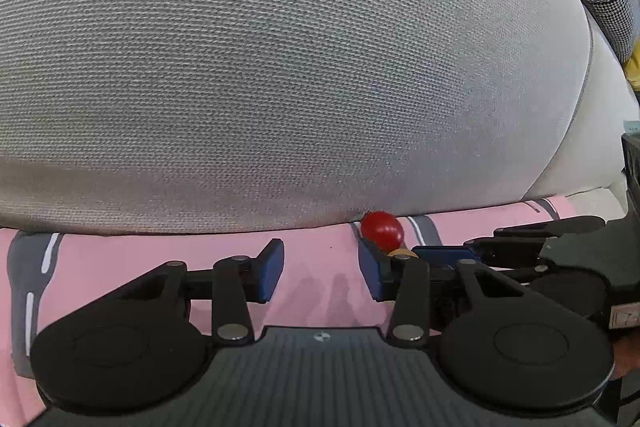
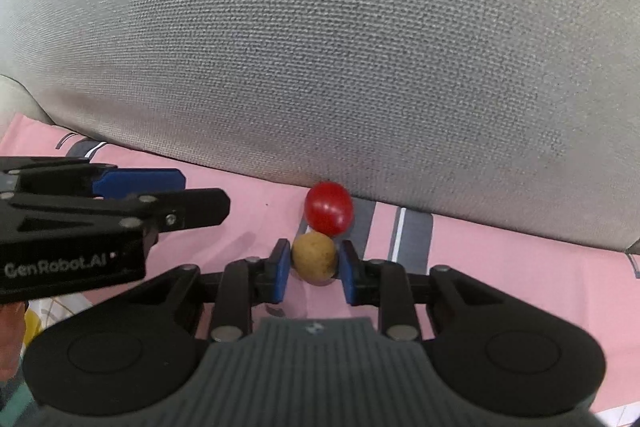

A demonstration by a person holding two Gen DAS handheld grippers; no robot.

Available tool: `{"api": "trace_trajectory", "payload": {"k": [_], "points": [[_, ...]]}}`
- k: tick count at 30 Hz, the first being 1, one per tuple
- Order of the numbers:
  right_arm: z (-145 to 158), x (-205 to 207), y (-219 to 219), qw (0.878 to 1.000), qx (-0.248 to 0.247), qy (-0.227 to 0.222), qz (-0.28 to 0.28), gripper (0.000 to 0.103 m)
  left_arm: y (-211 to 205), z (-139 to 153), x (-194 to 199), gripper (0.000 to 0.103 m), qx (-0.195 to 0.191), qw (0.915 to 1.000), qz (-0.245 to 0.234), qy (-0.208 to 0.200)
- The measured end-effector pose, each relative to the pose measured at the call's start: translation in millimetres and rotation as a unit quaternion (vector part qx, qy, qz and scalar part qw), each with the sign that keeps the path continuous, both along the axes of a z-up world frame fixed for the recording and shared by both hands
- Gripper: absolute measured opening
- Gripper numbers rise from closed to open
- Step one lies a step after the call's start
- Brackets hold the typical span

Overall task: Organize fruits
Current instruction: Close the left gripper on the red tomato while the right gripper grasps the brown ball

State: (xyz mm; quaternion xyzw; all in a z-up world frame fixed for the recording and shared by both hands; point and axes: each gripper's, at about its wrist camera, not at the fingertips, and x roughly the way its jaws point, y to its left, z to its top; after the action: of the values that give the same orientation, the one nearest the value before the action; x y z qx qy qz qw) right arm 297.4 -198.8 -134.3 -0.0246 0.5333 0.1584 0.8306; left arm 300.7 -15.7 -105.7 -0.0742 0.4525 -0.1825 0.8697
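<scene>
Tan fruit [image 2: 313, 256]: small, round, on the pink cloth [image 2: 500, 259], between the blue pads of the right gripper [image 2: 314, 269].
Red fruit [image 2: 329, 208]: round and glossy, just behind the tan one and touching it, against the foot of the grey cushion [image 2: 320, 47].
Right gripper: jaws closed in on the tan fruit, pads pressing both its sides.
Left gripper [image 1: 322, 267]: jaws apart, nothing between them, only pink cloth; its right pad [image 1: 370, 269] sits just in front of the red fruit.
Writing: "GenRobot.AI" in white on the left gripper's black body.
Cloth: pink with grey and white stripes.
</scene>
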Motion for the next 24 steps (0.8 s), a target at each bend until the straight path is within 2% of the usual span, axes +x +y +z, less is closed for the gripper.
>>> {"api": "trace_trajectory", "payload": {"k": [6,14,22,24], "points": [[17.7,-3.2,-15.9,1.0,-0.023,-0.017,-0.003,0.023,-20.2,-0.7,4.5,0.05,0.001,0.9999,-0.016,0.0],[17.9,1.6,-49.9,0.999,-0.032,-0.019,-0.031,0.023,-50.0,-9.1,15.0,0.05,0.011,0.9992,-0.037,0.005],[12.5,4.4,-57.0,0.999,-0.024,-0.016,-0.04,0.023,-68.3,-21.2,28.0,0.048,0.045,0.9983,-0.031,0.019],[7.4,6.3,-58.2,0.999,-0.026,-0.017,-0.042,0.022,-70.1,-24.4,30.6,0.047,0.041,0.9985,-0.029,0.023]]}}
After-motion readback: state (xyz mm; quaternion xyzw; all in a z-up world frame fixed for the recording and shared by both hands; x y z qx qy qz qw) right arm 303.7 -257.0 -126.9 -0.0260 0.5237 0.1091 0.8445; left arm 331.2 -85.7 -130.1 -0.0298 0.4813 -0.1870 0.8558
